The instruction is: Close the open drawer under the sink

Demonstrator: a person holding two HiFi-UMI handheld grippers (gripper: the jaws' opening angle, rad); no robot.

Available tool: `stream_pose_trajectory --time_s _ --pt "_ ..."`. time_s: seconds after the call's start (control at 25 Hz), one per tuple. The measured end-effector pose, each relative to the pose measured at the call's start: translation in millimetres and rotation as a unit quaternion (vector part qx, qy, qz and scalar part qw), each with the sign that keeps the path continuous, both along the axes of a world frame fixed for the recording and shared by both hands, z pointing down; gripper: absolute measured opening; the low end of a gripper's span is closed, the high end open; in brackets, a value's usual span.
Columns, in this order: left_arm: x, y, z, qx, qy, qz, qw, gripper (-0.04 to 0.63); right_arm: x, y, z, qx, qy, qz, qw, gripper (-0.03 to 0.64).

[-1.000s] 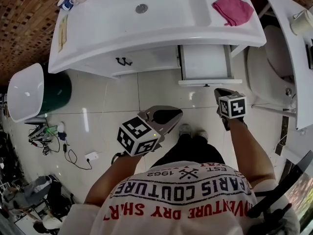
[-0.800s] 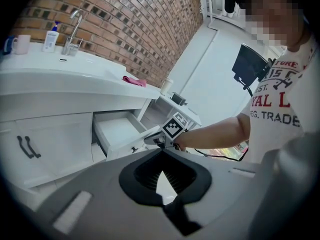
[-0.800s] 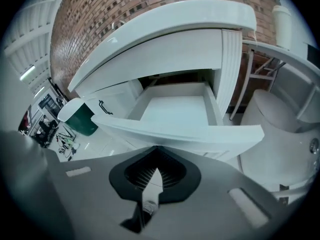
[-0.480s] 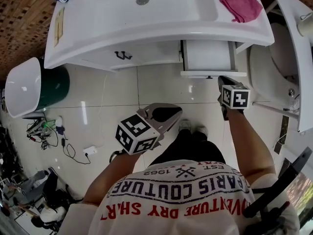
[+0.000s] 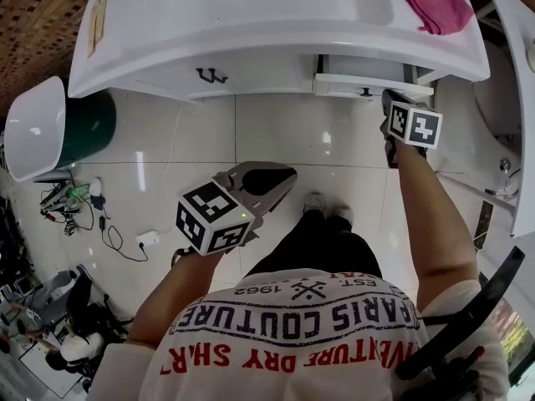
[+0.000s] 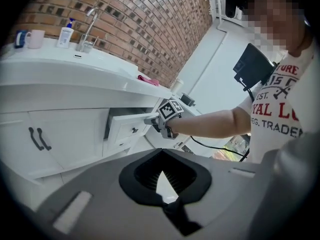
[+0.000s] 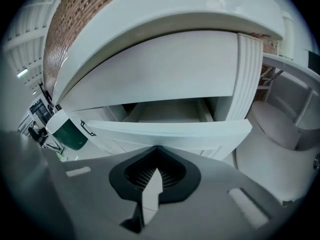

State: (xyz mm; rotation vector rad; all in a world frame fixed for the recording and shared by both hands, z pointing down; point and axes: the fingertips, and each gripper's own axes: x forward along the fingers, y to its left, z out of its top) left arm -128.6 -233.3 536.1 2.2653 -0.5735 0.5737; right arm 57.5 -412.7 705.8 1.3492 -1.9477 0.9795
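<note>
Touching drawer (image 5: pixel 359 86) front with right gripper (image 5: pixel 391 107); drawer part open under sink (image 5: pixel 251 23), near counter's front right corner.
Drawer front (image 7: pixel 170 131) sticks out a bit past the cabinet face, and the inside looks bare. Right gripper (image 7: pixel 156 151) jaws are together with nothing held, tips seemingly against the drawer front near its right end. Left gripper (image 5: pixel 284 178) hangs low over the floor, well apart from the cabinet, jaws together, empty. Dark door handles (image 5: pixel 211 76) sit left of drawer. Pink cloth (image 5: pixel 435 2) lies at counter's right edge, above drawer. Green bin (image 5: pixel 84 132) stands by counter's left edge.
</note>
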Motion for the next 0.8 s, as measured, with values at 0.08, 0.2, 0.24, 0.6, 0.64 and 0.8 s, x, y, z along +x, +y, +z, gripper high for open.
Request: stream_pose_trajectory --time_s 0.08,0.2,0.24,0.6,0.64,0.8 --pt "-8 0 3 -0.003 -0.005 -0.009 0.9999 -0.017 -2 -14 -1 0.004 -0.001 0.001 1.000 0.006" --pt "-14 -1 9 -0.007 -0.015 -0.020 0.9997 -0.017 1 -34 -3 0.010 -0.010 0.009 1.000 0.006" --pt "-16 -1 10 -0.007 -0.017 -0.023 0.9996 -0.017 1 -41 -4 0.011 -0.015 0.014 1.000 0.006" --pt "-20 6 18 -0.014 -0.022 -0.028 0.9993 -0.017 -1 -56 -6 0.006 -0.008 0.002 1.000 0.008" --pt "-18 6 17 -0.013 -0.021 -0.026 0.9994 -0.017 -3 -56 -7 0.007 -0.011 -0.005 1.000 0.008" --pt "-8 4 8 -0.002 -0.011 -0.016 0.9998 -0.017 -19 -36 -13 -0.003 -0.045 -0.064 0.997 0.006"
